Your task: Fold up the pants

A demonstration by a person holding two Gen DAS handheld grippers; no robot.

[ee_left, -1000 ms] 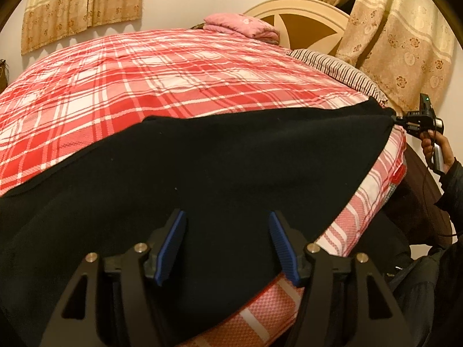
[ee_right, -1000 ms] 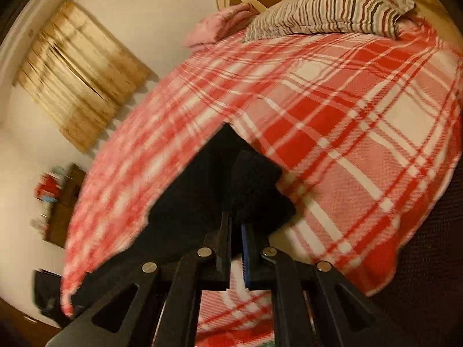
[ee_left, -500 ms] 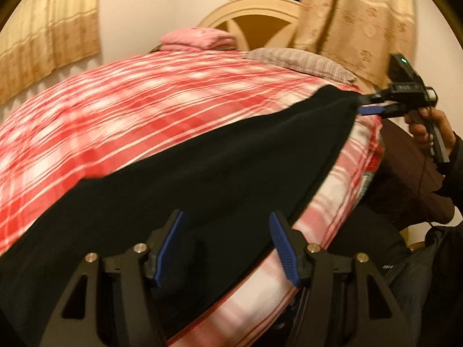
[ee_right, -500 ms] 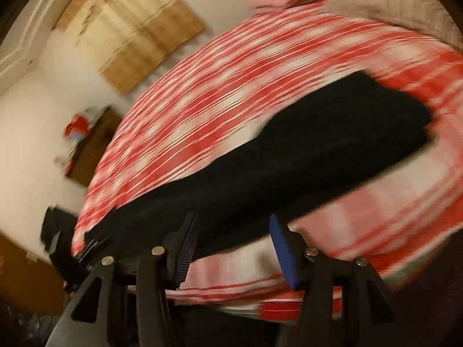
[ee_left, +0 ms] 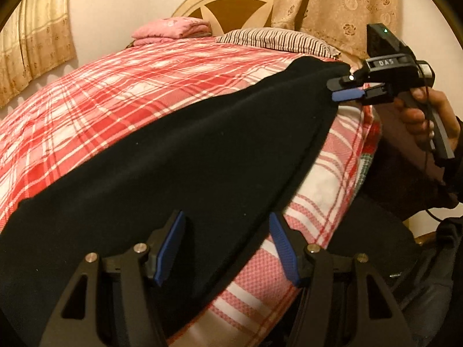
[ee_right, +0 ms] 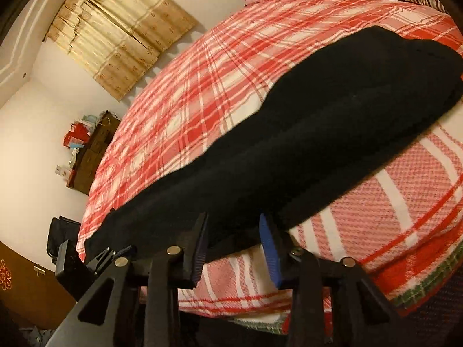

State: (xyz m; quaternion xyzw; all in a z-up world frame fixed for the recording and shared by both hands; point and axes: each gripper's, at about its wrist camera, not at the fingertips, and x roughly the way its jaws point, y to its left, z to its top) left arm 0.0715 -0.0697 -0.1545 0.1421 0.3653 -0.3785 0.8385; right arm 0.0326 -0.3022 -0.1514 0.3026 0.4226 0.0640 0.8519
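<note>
Black pants (ee_left: pixel 185 156) lie stretched in a long strip along the near side of a bed with a red plaid cover (ee_left: pixel 115 92). My left gripper (ee_left: pixel 228 231) hovers open over one end, the pants' near edge running between its blue pads without being pinched. It also shows in the right wrist view as the left gripper (ee_right: pixel 115 253) at the strip's far end. My right gripper (ee_right: pixel 234 240) is at the other end, jaws closing, with the pants (ee_right: pixel 318 133) edge at the fingertips and a gap still visible. A hand holds that right gripper (ee_left: pixel 344 89) at the pants' corner.
A striped pillow (ee_left: pixel 275 39) and a folded pink blanket (ee_left: pixel 170 30) lie by the headboard (ee_left: pixel 228 3). Curtains (ee_left: pixel 332 8) hang behind. A dark cabinet (ee_right: pixel 92 150) with clutter and a black bag (ee_right: pixel 60 234) stand beyond the bed's far side.
The right gripper let go of the bunched pants end, opened wide, then narrowed again. The pants now lie flat in a strip. Both grippers shifted along the bed's edge.
</note>
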